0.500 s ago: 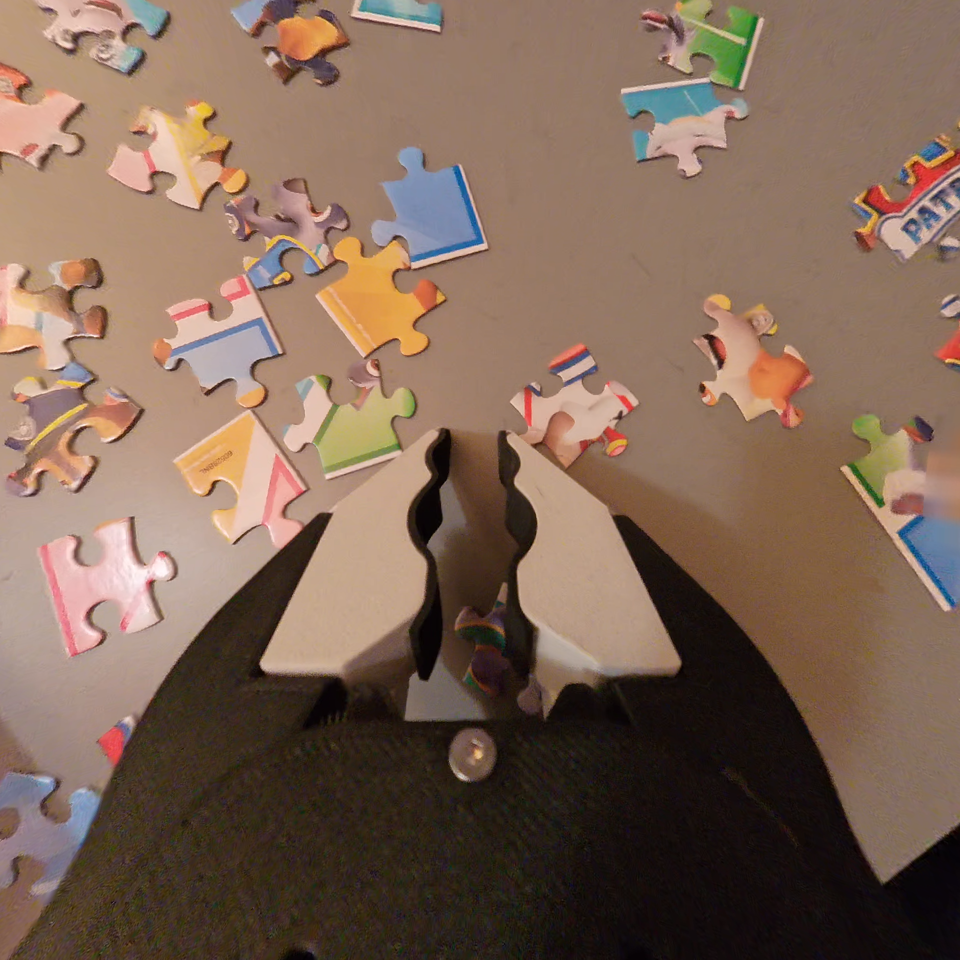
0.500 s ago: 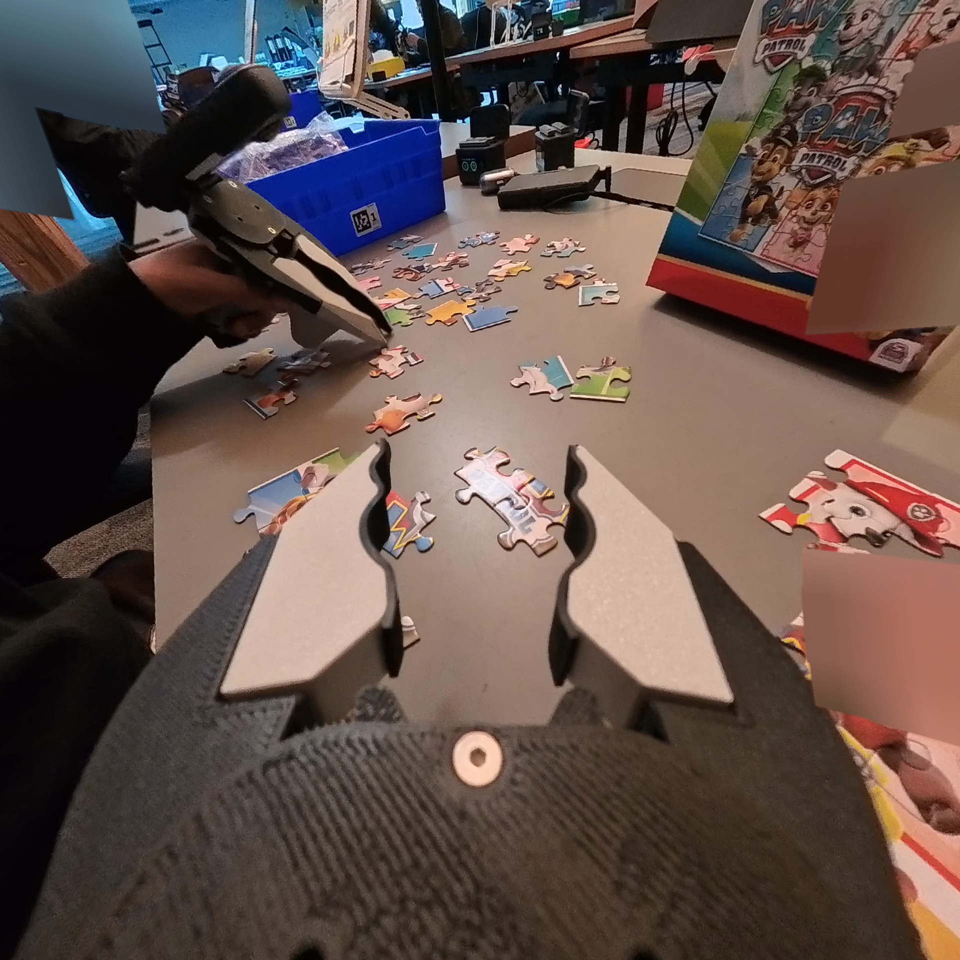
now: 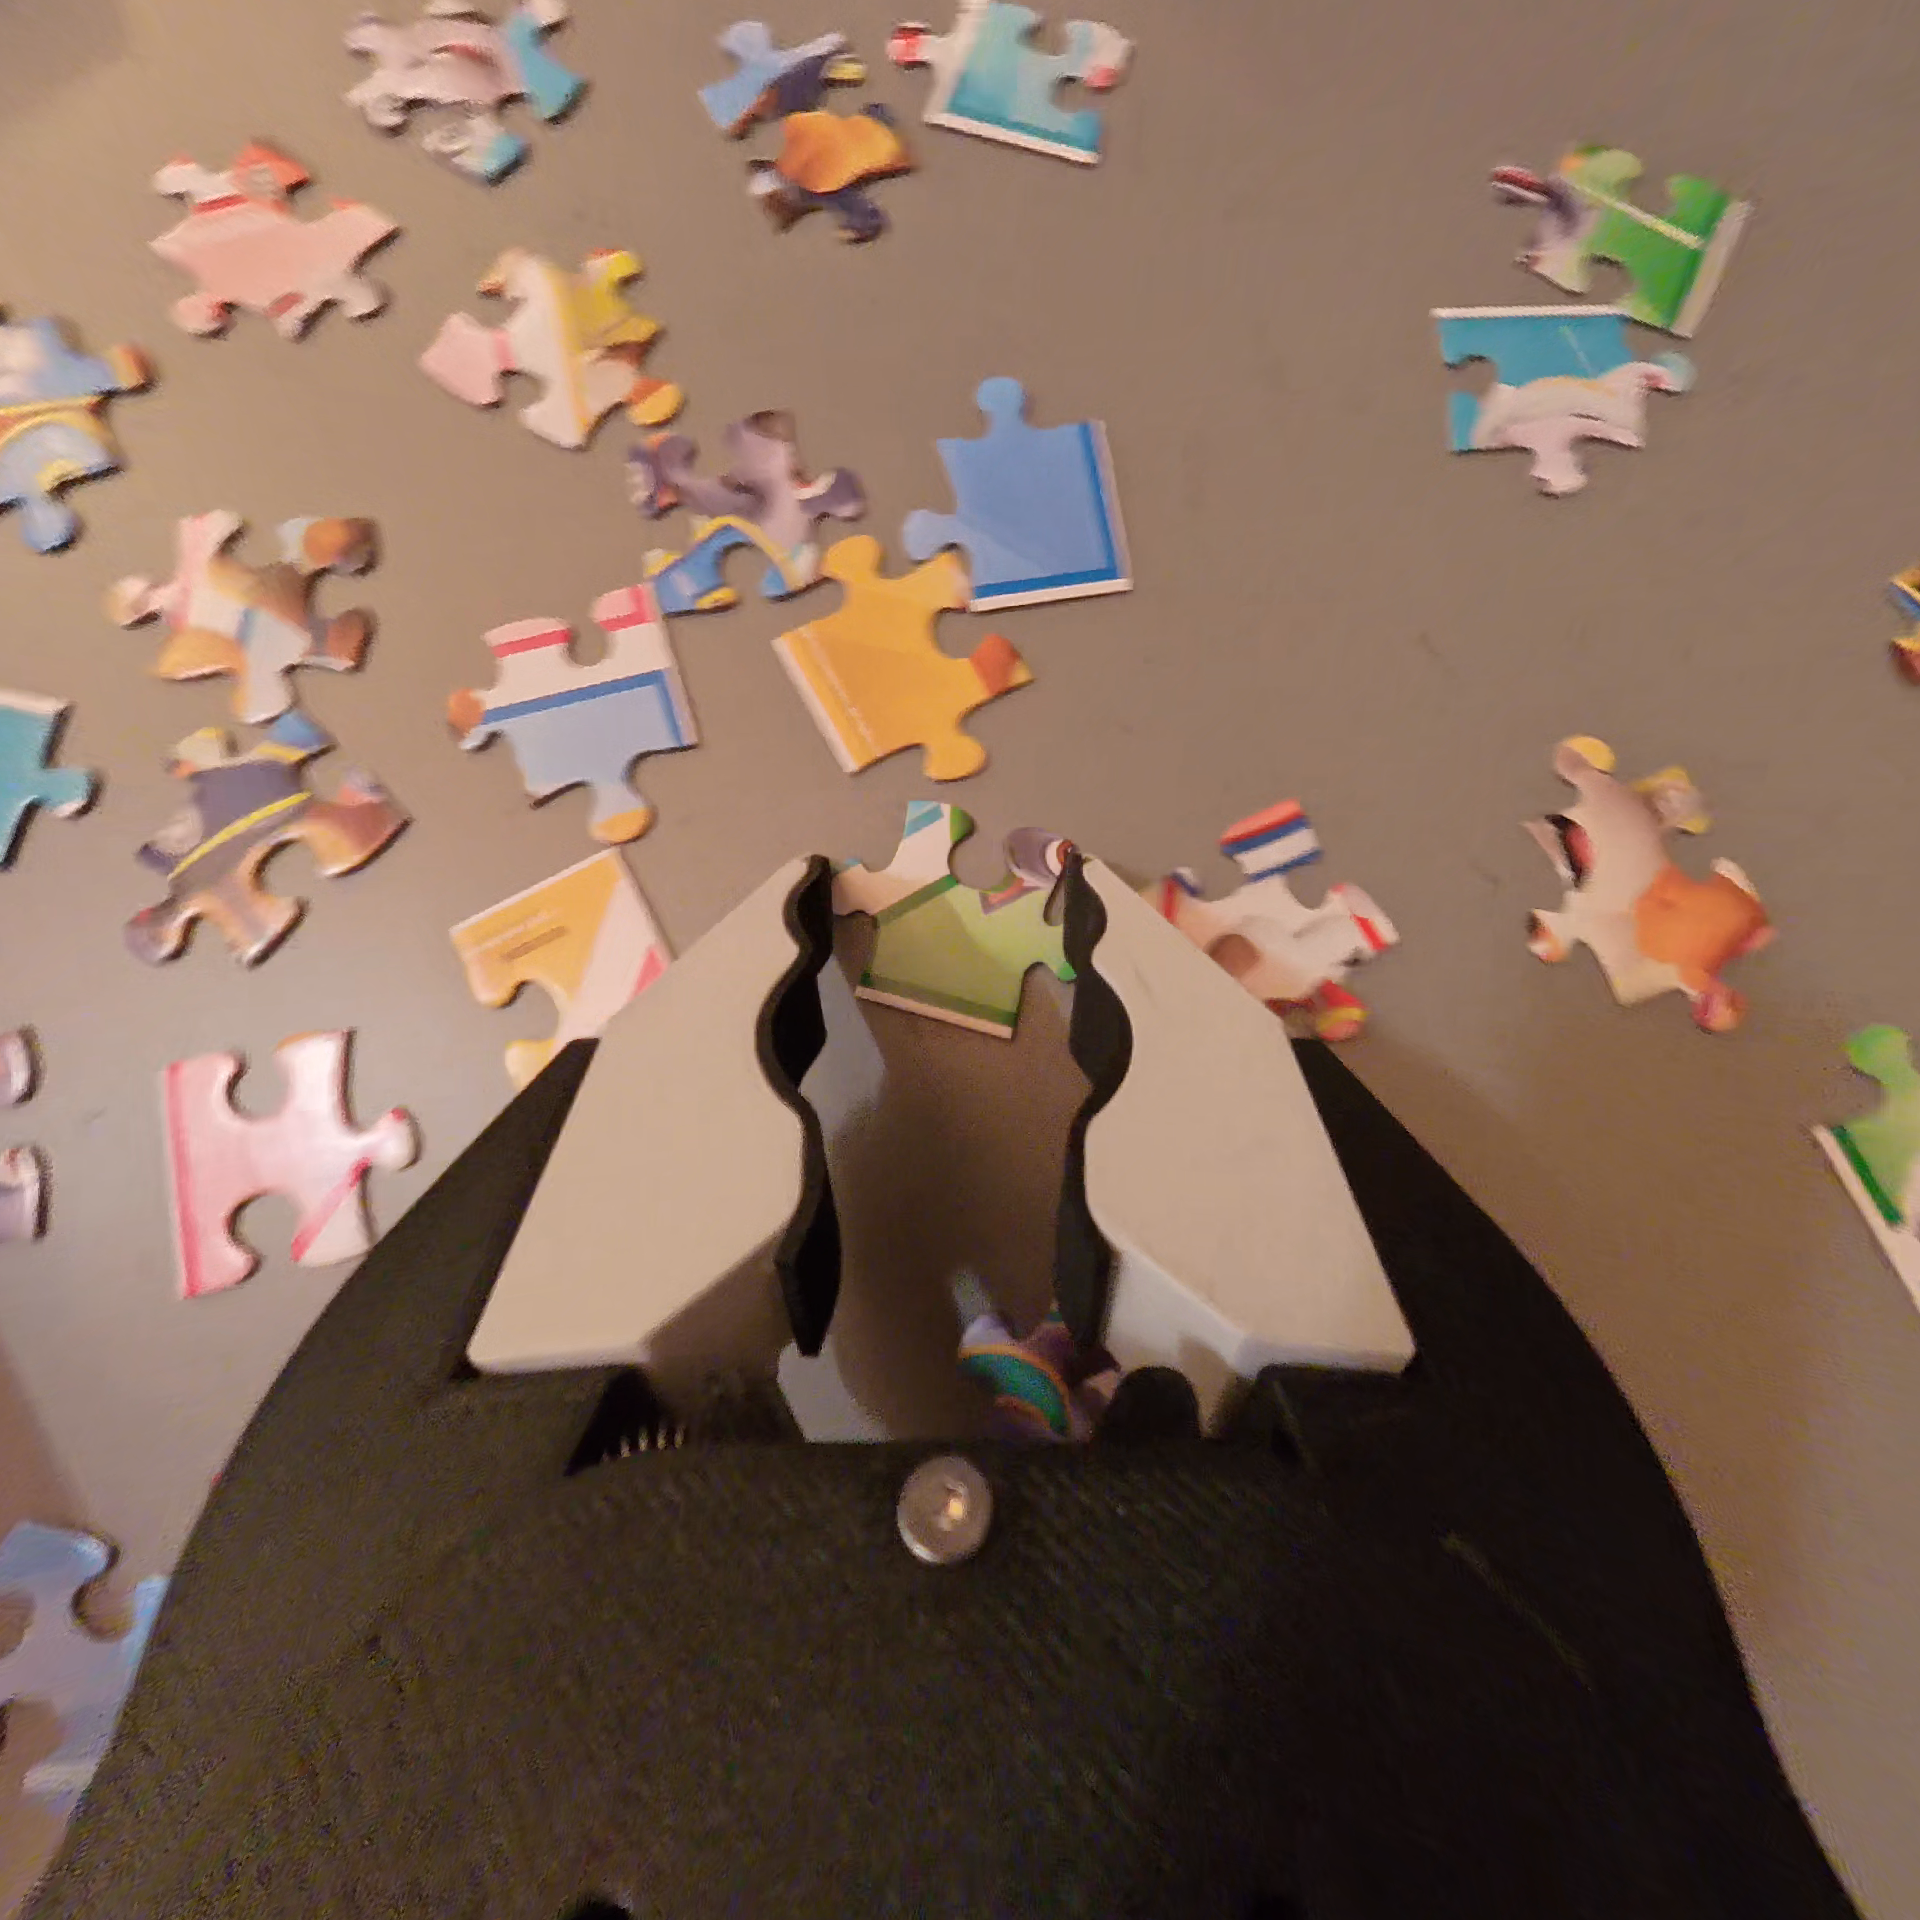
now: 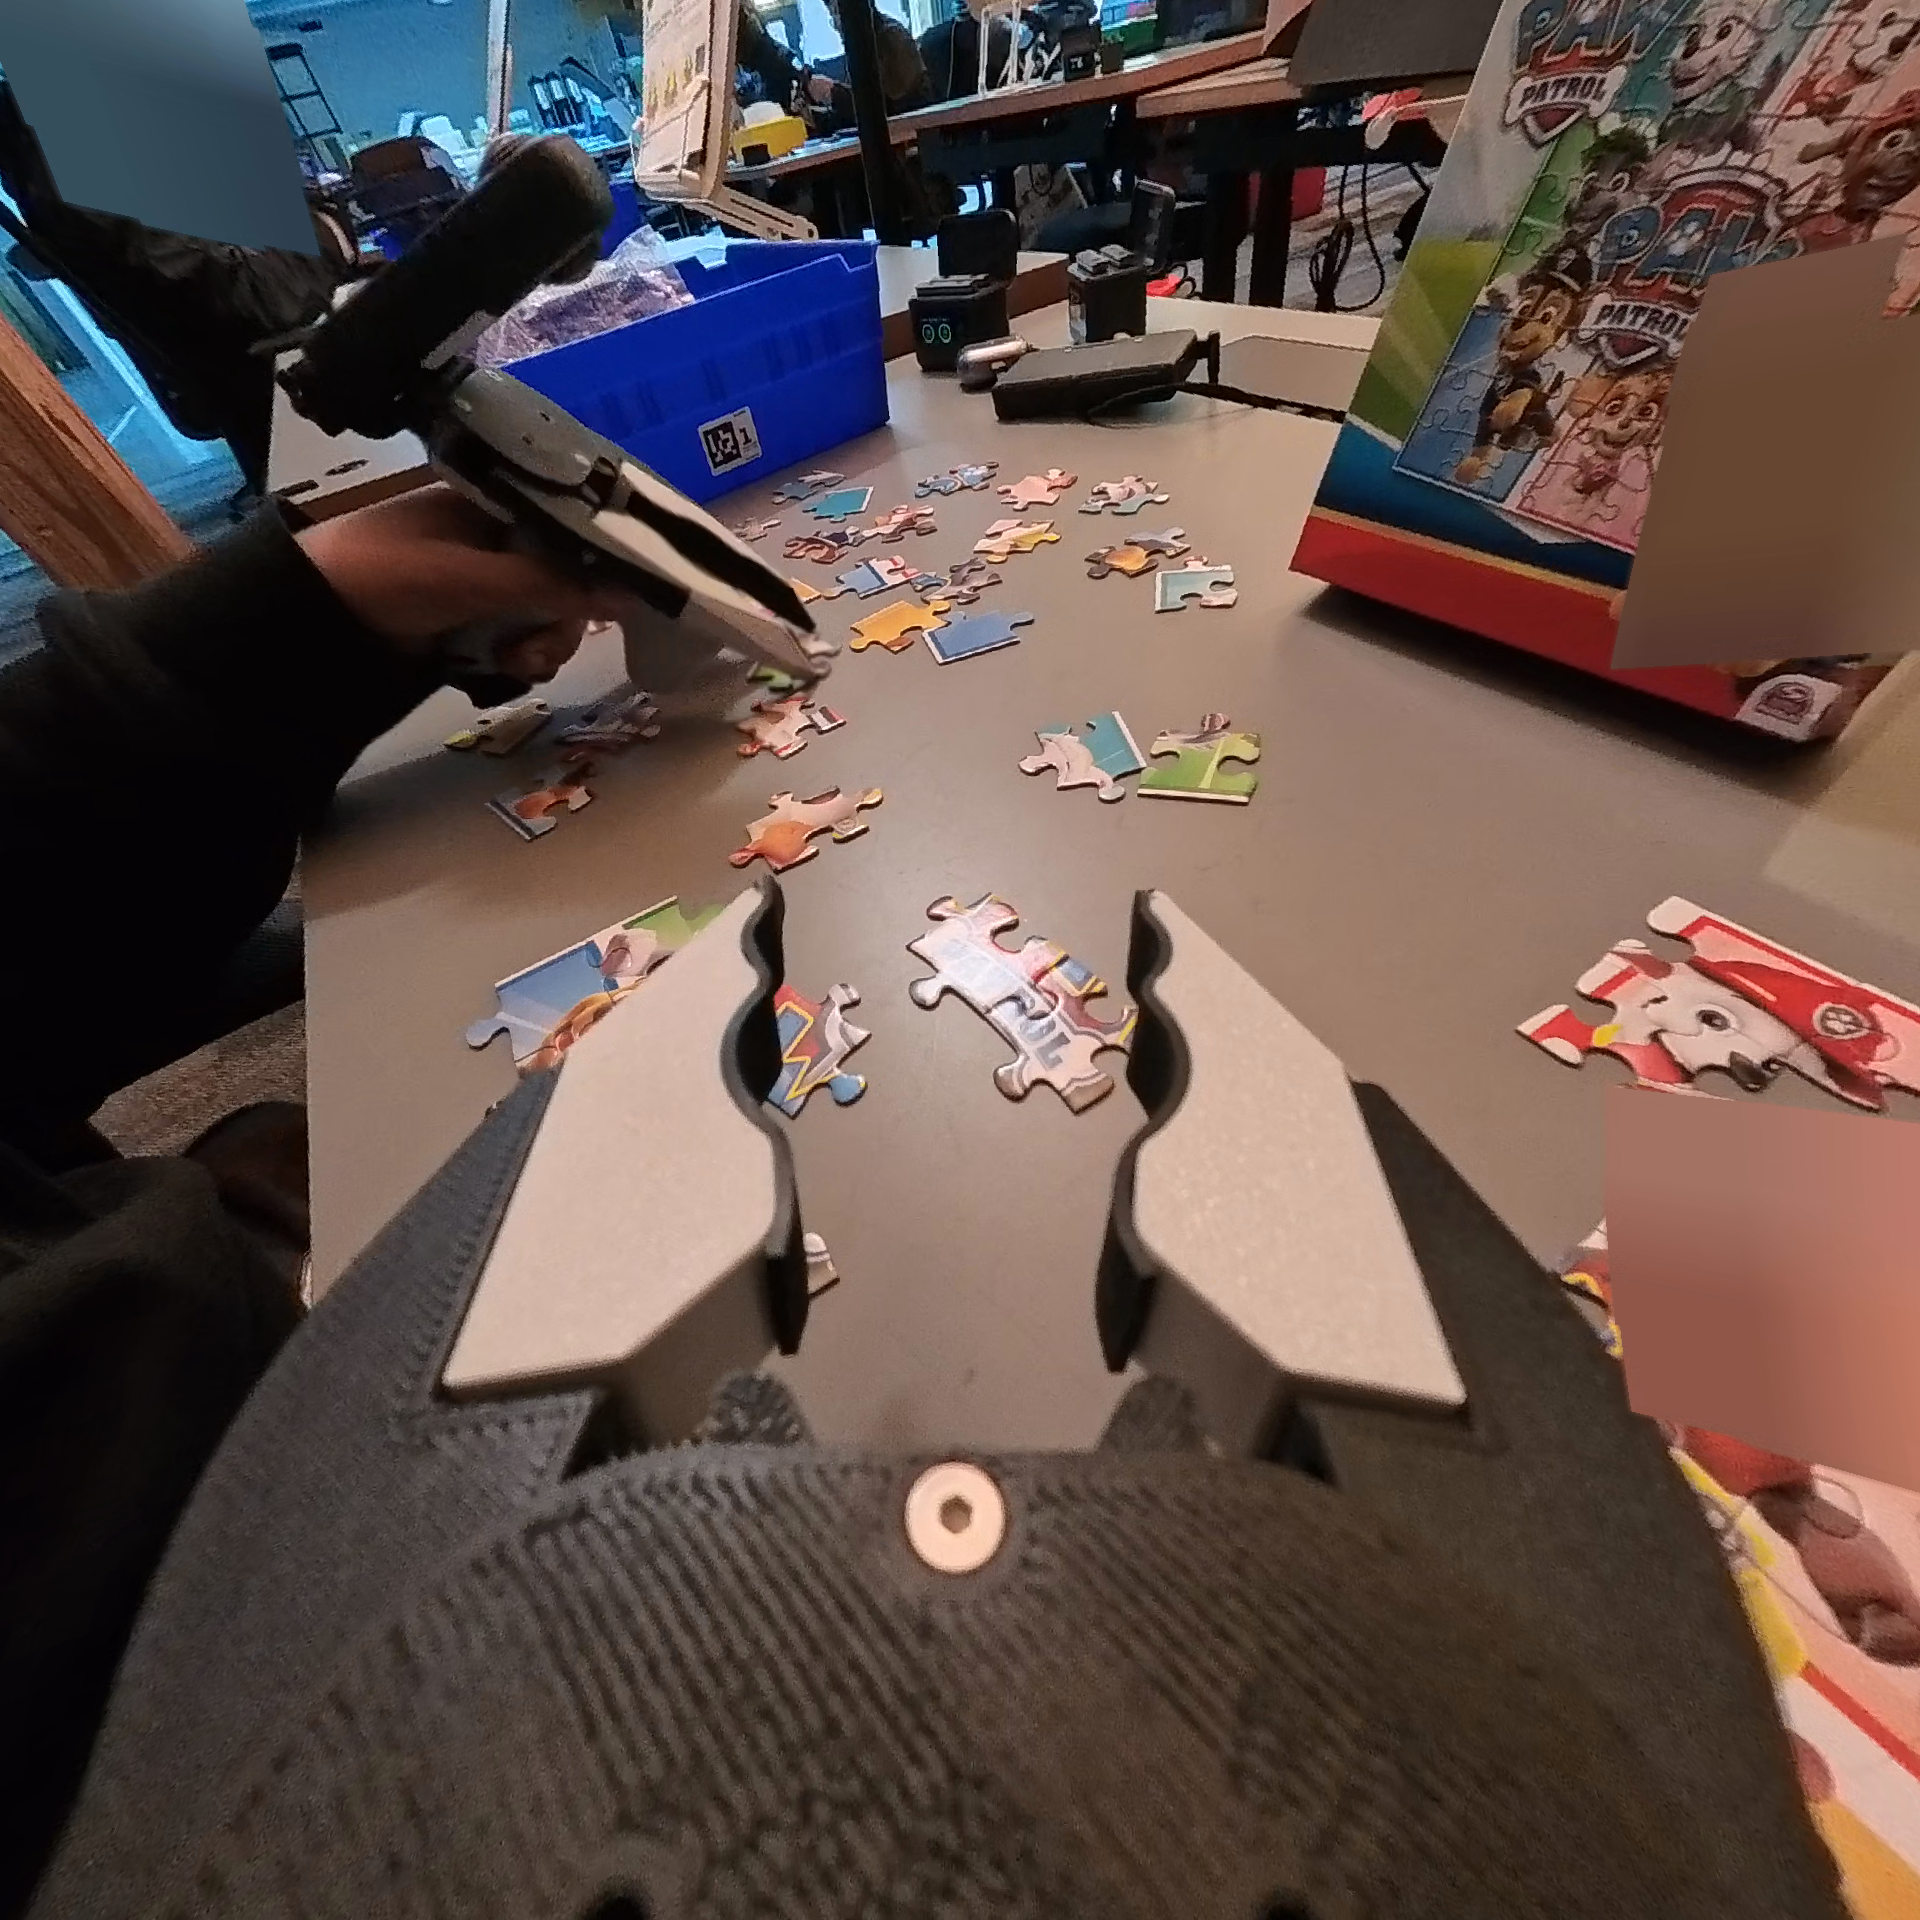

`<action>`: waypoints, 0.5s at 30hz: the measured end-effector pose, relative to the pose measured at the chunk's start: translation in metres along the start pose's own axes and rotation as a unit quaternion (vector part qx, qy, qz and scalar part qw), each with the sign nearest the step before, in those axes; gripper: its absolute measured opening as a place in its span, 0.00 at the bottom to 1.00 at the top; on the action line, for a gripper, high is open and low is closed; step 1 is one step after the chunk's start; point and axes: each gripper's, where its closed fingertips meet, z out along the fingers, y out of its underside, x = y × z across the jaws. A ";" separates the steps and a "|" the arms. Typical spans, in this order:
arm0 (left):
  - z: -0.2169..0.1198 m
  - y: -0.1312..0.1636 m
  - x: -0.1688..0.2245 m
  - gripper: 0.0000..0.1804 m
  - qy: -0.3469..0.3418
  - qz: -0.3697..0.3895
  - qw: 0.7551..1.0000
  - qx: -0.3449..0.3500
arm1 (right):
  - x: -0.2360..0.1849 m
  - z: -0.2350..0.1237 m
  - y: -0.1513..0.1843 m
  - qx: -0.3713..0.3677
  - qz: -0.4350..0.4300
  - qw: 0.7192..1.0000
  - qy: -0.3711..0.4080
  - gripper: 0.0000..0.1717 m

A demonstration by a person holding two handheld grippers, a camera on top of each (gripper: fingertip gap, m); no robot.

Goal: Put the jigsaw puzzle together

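Observation:
My left gripper is open, tips down at the grey table. A green puzzle piece lies flat between its fingertips, filling most of the gap. A small multicoloured piece lies under the finger bases. The left gripper also shows in the right wrist view, held by a hand in a dark sleeve. My right gripper is open and empty, hovering above the table. Two joined pieces with lettering lie just beyond its tips, and a blue, red and yellow piece lies by its left finger.
Several loose pieces are scattered around, among them an orange one and a blue one. A blue bin, black devices and the upright puzzle box stand at the back. A joined red and white section lies right. My hands' fingertips stand some 25 centimetres from each other.
My left gripper's jaws have widened and it has moved forward and left, so the green piece now lies between its tips. My right gripper has stayed open and still.

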 end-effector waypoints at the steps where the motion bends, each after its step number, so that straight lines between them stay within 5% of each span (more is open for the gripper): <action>1: 0.000 0.000 0.007 0.24 0.012 0.013 1.000 0.000 | 0.000 0.000 0.000 0.001 0.002 1.000 0.000 0.38; 10: 0.003 -0.003 0.037 0.23 0.057 0.077 0.995 -0.008 | 0.009 -0.008 -0.026 0.088 0.053 0.995 -0.019 0.34; 15: 0.000 -0.009 0.040 0.15 0.056 0.101 0.993 -0.005 | 0.009 -0.002 -0.024 0.070 0.039 0.997 -0.009 0.35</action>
